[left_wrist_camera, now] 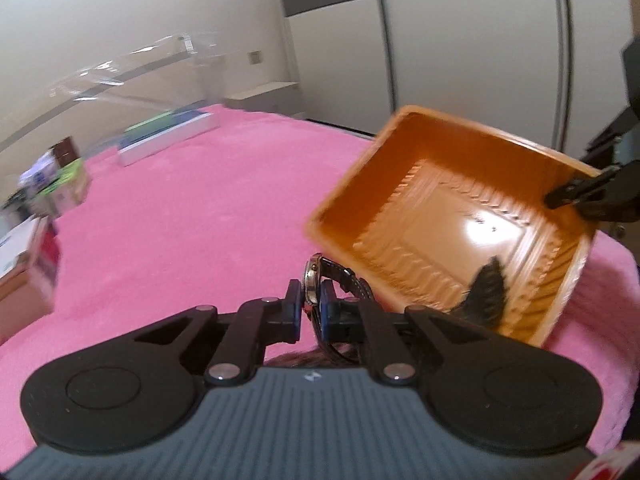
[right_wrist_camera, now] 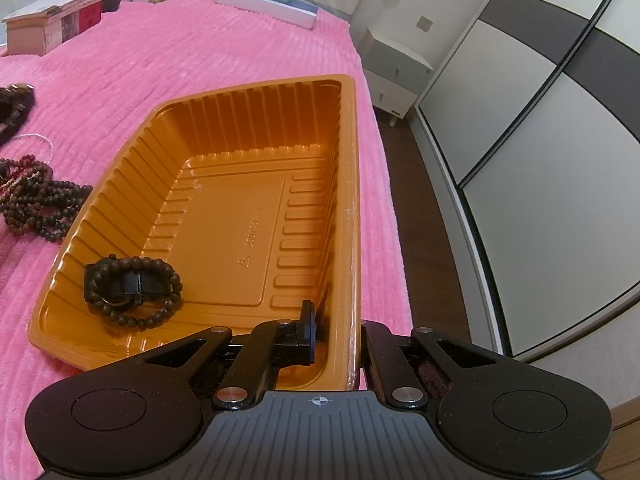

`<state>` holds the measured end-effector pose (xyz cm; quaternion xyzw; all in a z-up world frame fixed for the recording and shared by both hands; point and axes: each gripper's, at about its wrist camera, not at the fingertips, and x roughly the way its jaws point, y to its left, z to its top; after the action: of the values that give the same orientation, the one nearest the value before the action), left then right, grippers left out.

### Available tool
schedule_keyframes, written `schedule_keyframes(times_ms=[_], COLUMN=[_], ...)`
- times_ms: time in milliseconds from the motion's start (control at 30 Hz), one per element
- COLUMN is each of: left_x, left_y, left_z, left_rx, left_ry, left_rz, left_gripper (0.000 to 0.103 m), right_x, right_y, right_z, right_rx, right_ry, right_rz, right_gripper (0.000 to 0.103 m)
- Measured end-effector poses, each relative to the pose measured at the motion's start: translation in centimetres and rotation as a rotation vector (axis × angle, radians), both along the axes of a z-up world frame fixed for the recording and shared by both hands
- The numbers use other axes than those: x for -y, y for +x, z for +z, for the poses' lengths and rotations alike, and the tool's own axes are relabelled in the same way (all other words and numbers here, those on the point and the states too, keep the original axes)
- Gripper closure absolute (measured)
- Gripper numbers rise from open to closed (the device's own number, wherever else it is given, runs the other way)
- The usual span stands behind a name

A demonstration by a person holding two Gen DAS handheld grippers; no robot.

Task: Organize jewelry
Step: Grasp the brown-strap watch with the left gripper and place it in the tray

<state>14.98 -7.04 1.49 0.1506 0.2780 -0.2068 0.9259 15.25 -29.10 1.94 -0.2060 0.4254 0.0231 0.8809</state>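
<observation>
My left gripper (left_wrist_camera: 311,303) is shut on a wristwatch (left_wrist_camera: 316,280) with a metal case and dark strap, held just left of the orange plastic tray (left_wrist_camera: 404,168). The tray is tilted up toward the left camera. My right gripper (right_wrist_camera: 336,332) is shut on the tray's near right wall (right_wrist_camera: 348,240), one finger inside and one outside; it shows at the right in the left wrist view (left_wrist_camera: 576,196). A dark bead bracelet with a black watch (right_wrist_camera: 132,288) lies in the tray's near left corner. Brown bead strands (right_wrist_camera: 36,196) lie on the pink blanket left of the tray.
The pink blanket (right_wrist_camera: 200,52) covers the surface. Boxes (right_wrist_camera: 52,24) and a flat white box (right_wrist_camera: 268,4) stand at its far side. A white cabinet (right_wrist_camera: 392,68) and a wardrobe (right_wrist_camera: 540,120) stand beyond the right edge. More dark jewelry (right_wrist_camera: 12,108) lies at far left.
</observation>
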Motion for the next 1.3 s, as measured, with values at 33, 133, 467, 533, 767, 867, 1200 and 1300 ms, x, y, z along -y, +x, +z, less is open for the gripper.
schedule_keyframes(times_ms=[33,133,467,533,767,867,1200,1300], left_x=[0.9,3.6,8.8,9.0,7.7,5.6,-3.8,-6.5], left_y=[0.1,0.6,1.9,2.1,2.0,1.3,-3.3,-4.5], left_z=[-0.2,-0.9,-3.1,-3.5,-3.1,-2.7,-4.8,-5.5], left_rx=[-0.006,-0.03,-0.075,-0.079,-0.055,-0.047,-0.08,-0.085], left_ry=[-0.005,-0.014,-0.017,-0.019,-0.064,-0.073,-0.046,-0.03], left_rz=[-0.017,-0.071,-0.147,-0.148,-0.111,-0.063,0.181,0.257], left_gripper=[0.095,0.095,0.095,0.095,0.087,0.087,0.087,0.087], right_x=[0.0,0.0,0.2,0.2,0.0,0.0,-0.1,-0.2], right_y=[0.0,0.0,0.1,0.0,0.0,0.1,-0.1,-0.2], right_z=[0.0,0.0,-0.1,0.0,0.0,0.1,0.0,0.0], right_rx=[0.0,0.001,0.001,0.001,0.003,0.002,0.002,0.001], right_ry=[0.001,0.004,0.012,0.013,0.009,0.011,0.01,0.007], right_rz=[0.0,0.0,0.0,0.0,-0.001,-0.004,-0.004,-0.005], right_gripper=[0.098,0.098,0.098,0.098,0.098,0.098,0.098,0.098])
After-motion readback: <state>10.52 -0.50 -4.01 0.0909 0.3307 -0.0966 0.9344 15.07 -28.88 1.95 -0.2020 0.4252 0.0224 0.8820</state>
